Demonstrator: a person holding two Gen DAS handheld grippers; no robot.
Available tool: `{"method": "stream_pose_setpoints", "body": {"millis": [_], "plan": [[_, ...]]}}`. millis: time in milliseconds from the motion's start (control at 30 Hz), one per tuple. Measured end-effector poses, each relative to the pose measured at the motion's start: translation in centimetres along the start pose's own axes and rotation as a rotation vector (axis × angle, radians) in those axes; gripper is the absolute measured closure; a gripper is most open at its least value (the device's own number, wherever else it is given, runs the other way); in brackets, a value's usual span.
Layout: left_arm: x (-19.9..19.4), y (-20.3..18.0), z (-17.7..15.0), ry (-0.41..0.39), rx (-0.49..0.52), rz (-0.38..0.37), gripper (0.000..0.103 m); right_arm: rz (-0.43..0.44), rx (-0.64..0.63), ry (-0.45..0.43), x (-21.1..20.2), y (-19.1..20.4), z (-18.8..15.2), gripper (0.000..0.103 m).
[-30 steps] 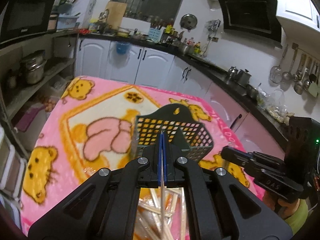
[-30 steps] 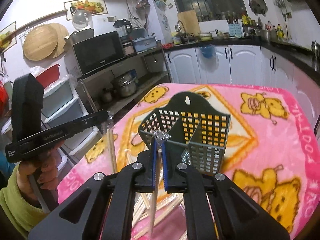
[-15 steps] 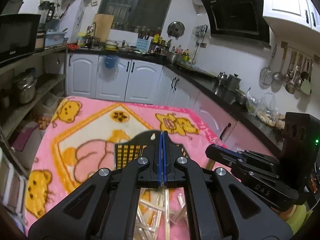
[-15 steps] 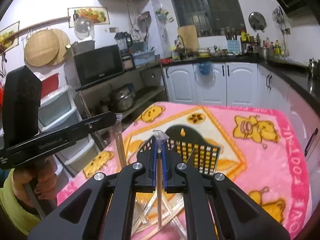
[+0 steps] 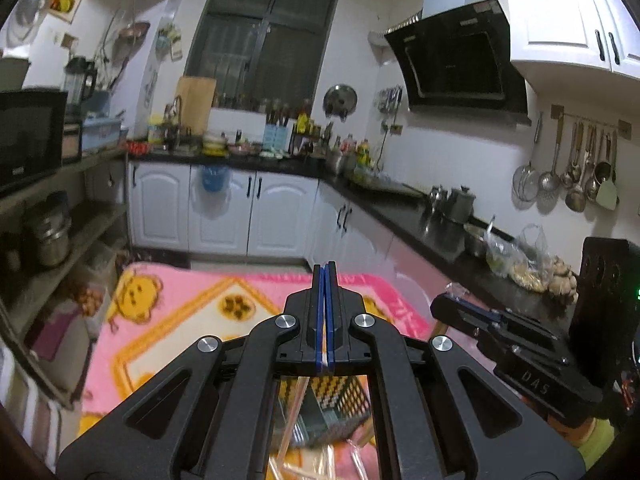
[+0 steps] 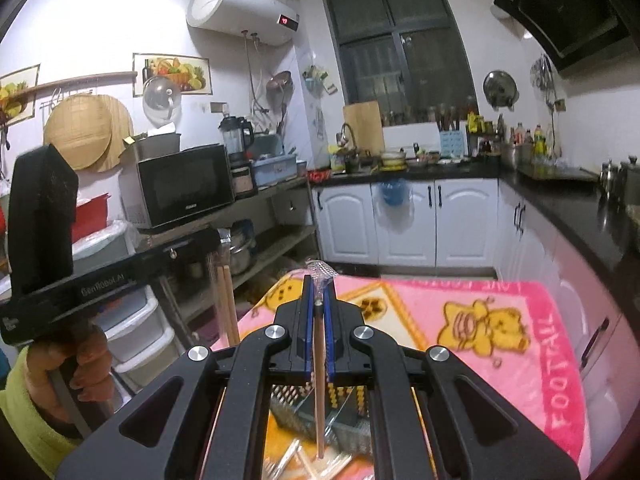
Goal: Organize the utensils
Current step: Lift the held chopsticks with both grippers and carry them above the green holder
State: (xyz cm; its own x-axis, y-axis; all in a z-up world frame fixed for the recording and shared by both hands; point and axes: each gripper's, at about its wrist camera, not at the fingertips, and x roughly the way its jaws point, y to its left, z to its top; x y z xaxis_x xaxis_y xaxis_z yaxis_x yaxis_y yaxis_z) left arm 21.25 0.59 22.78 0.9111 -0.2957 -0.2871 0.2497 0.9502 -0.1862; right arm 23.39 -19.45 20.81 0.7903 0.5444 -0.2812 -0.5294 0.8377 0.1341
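My left gripper (image 5: 325, 276) is shut on a plastic-wrapped pair of wooden chopsticks (image 5: 294, 412), which hangs down below the jaws; the same pair shows in the right wrist view (image 6: 225, 300). My right gripper (image 6: 317, 284) is shut on another wrapped chopstick pair (image 6: 319, 380), its clear wrapper end sticking out above the fingertips. Both grippers are raised high above the grey slotted utensil basket (image 5: 340, 404), which also shows in the right wrist view (image 6: 320, 412), on the pink blanket. More wrapped chopsticks (image 6: 296, 456) lie on the blanket near the basket.
The pink bear-print blanket (image 6: 500, 328) covers the table. A metal shelf with a microwave (image 6: 184, 188) stands to the left, white cabinets and a black counter (image 5: 400, 208) behind and to the right.
Both grippers have lifted upward with their chopsticks; the basket has dropped from the middle of each view to below the jaws.
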Motion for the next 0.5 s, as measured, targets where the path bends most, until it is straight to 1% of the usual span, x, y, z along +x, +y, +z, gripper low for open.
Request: {"method": "stream_pose_setpoints", "body": {"millis": [200, 300, 400, 500], "plan": [[0.9, 0.3, 2.2, -0.064, 0.024, 0.036, 0.103, -0.036, -0.013, -0.042, 1.0, -0.5, 1.2, 0.098], [1.8, 1.0, 2.5, -0.079, 0.011, 0.046, 0.103, -0.064, -0.022, -0.052, 1.6, -0.9, 1.1, 0.098], [3.2, 1.9, 2.4, -0.083, -0.004, 0.051, 0.103, -0.074, -0.01, -0.042, 2.6, -1.6, 0.7, 0.098], [4.6, 2.6, 1.5, -0.08, -0.01, 0.045, 0.103, -0.079, -0.002, -0.035, 3.4, -2.0, 0.1, 0.098]]}}
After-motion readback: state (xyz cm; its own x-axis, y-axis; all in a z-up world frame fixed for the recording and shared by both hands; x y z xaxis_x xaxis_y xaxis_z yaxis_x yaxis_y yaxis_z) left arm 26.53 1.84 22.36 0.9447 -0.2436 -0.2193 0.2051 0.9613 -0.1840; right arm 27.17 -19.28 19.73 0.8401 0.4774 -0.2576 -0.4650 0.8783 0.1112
